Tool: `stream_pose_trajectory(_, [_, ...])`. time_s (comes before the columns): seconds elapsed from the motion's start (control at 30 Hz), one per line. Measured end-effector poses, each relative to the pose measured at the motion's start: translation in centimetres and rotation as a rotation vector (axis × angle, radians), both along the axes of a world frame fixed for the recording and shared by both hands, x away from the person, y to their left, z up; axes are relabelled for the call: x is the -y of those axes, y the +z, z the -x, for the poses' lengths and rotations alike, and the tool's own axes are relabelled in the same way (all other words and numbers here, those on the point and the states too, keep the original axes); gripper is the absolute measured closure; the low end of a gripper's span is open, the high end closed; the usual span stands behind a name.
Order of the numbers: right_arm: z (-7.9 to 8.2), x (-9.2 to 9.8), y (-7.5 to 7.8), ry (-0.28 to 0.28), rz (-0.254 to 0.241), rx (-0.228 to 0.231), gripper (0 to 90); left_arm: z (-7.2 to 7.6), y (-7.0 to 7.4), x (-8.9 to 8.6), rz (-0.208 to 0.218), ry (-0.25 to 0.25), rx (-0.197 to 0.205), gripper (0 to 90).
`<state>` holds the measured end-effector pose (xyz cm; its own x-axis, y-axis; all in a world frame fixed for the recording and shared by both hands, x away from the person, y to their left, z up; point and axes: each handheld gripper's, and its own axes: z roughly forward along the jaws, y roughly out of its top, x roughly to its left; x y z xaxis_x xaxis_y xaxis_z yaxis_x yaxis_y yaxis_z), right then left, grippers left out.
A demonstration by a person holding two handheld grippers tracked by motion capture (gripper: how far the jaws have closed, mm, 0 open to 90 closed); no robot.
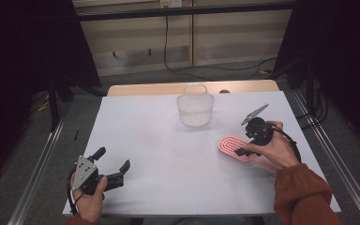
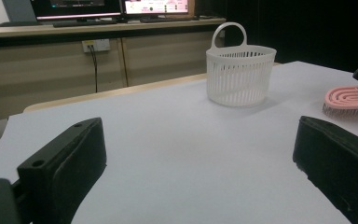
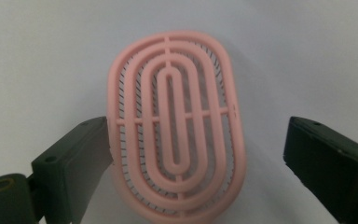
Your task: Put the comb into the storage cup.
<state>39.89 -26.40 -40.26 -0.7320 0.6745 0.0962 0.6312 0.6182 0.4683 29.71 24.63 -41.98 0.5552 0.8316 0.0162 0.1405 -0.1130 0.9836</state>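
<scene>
Two grippers, jaws apart. Right gripper [image 3: 196, 154] straddles pink oval brush [image 3: 177, 126]; its view reveals concentric ribs. Left gripper [image 2: 200, 163] idle; basket [image 2: 240, 74] beyond brush.

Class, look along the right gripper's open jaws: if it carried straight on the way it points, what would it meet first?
Most likely the pink brush, which lies on the white table between the open jaws of the right gripper; the remaining gap is hard to judge.
</scene>
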Motion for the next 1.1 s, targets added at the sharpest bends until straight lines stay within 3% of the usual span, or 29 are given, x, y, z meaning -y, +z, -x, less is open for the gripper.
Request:
stream_pose_trajectory(0.67, [0.2,-1.7,-1.7,0.075,0.093,-0.047,6.4,0.0,0.1,-0.1,-0.001,0.006,0.003,2.7])
stream_pose_trajectory(1.1, [0.2,-2.1,-2.1,0.118,0.135,-0.062,16.9,0.0,0.1,-0.2,0.001,0.01,0.005,2.7])
